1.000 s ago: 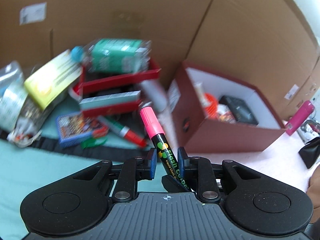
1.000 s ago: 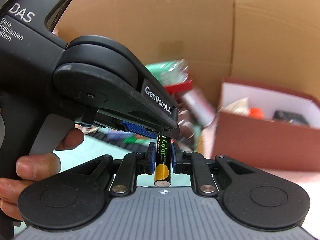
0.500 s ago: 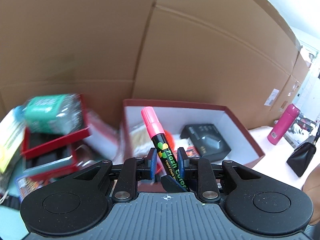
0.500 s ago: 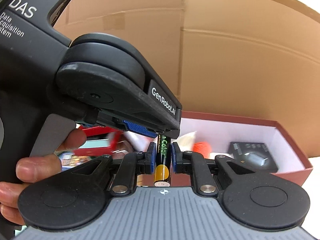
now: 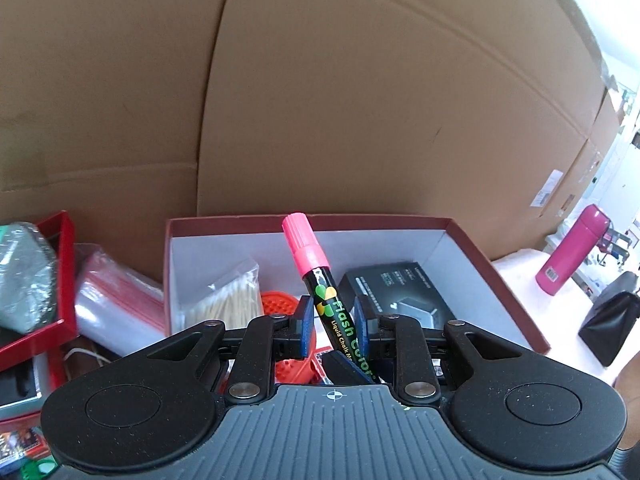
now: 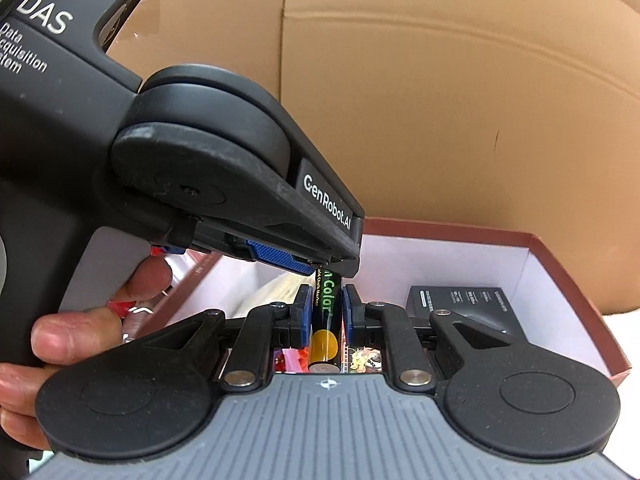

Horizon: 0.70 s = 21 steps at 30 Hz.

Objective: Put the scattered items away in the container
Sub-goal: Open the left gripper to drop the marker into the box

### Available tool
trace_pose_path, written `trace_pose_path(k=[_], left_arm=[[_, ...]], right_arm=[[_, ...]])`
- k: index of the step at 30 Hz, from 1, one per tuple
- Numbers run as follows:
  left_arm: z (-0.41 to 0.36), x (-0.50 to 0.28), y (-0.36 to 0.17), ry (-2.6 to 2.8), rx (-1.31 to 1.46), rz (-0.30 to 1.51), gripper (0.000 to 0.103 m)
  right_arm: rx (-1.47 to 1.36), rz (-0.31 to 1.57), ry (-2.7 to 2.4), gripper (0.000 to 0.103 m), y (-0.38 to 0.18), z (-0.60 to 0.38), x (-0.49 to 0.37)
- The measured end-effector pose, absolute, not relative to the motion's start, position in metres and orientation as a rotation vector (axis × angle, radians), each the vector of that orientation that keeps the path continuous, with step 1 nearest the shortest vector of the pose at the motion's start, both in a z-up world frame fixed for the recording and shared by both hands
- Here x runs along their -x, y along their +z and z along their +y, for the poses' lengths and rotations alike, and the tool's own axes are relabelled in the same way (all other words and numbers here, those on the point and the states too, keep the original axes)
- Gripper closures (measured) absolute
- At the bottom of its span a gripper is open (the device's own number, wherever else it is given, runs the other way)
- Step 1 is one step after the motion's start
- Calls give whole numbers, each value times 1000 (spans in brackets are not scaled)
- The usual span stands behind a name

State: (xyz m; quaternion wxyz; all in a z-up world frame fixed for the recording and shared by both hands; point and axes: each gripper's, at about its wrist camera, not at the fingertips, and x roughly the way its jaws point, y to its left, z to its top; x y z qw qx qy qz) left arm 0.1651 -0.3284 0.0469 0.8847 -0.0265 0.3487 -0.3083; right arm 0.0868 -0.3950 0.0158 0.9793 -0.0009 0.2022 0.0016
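Observation:
Both grippers grip one black chalk marker with a pink cap (image 5: 308, 258). In the left wrist view my left gripper (image 5: 332, 326) is shut on its barrel, cap pointing up. In the right wrist view my right gripper (image 6: 326, 314) is shut on the marker's lower end (image 6: 325, 332), with the left gripper's body just above it. The marker hangs over the dark red container with white inside (image 5: 500, 280), also seen in the right wrist view (image 6: 568, 276). Inside lie a black box (image 5: 400, 292), a bag of cotton swabs (image 5: 228, 300) and an orange item (image 5: 280, 304).
Left of the container lie a clear zip bag (image 5: 116, 308) and a red tray (image 5: 60, 280) with wrapped items. A cardboard wall (image 5: 320, 100) stands behind. A pink bottle (image 5: 572, 256) and a black bag (image 5: 608, 328) are at the right.
Both grippers carried the marker right from the clutter to above the container, which now sits closer and centred. The grip on the marker is unchanged.

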Motion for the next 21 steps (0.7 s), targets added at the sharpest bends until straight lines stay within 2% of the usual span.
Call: trace_pose_path(k=[4,5,6,7,8,9,10,11,14,16,18,21], left_arm=[[-331,-174,39,-638,51,744,82],[-331,-175,38,-637,50,746,78],[-331,-175,37,-641,53,749,65],[-329,-175,36,-639,59,750,61],[-328,-175,35,-635,65,748,46],[-325,-173,36,-627,72,742,34],[-321,-171,36,-611,81,730,14],[-317,-168,37,-592,92,710,5],[-306,-157,42,-579,93,657,3],[-302,-151,44,-583,82,649,1],[-298,-144,44,-582,74,640,0],[-299,-142,44,-590,48,625,0]], right_arm=[[-7,425,4,85,7,-398,-95],[-8,427,6,85,5,-398,-97],[-7,428,9,84,3,-398,-98],[-6,426,8,83,1,-398,-98],[-1,420,0,80,0,-397,-98],[14,417,-9,63,-1,-396,-98],[32,409,-21,48,-2,-394,-96],[49,398,-39,44,-3,-393,-95],[46,387,-58,32,-3,-393,-91],[20,389,-56,10,-3,-394,-87],[8,379,-51,4,-2,-394,-86],[14,378,-42,2,-1,-391,-86]])
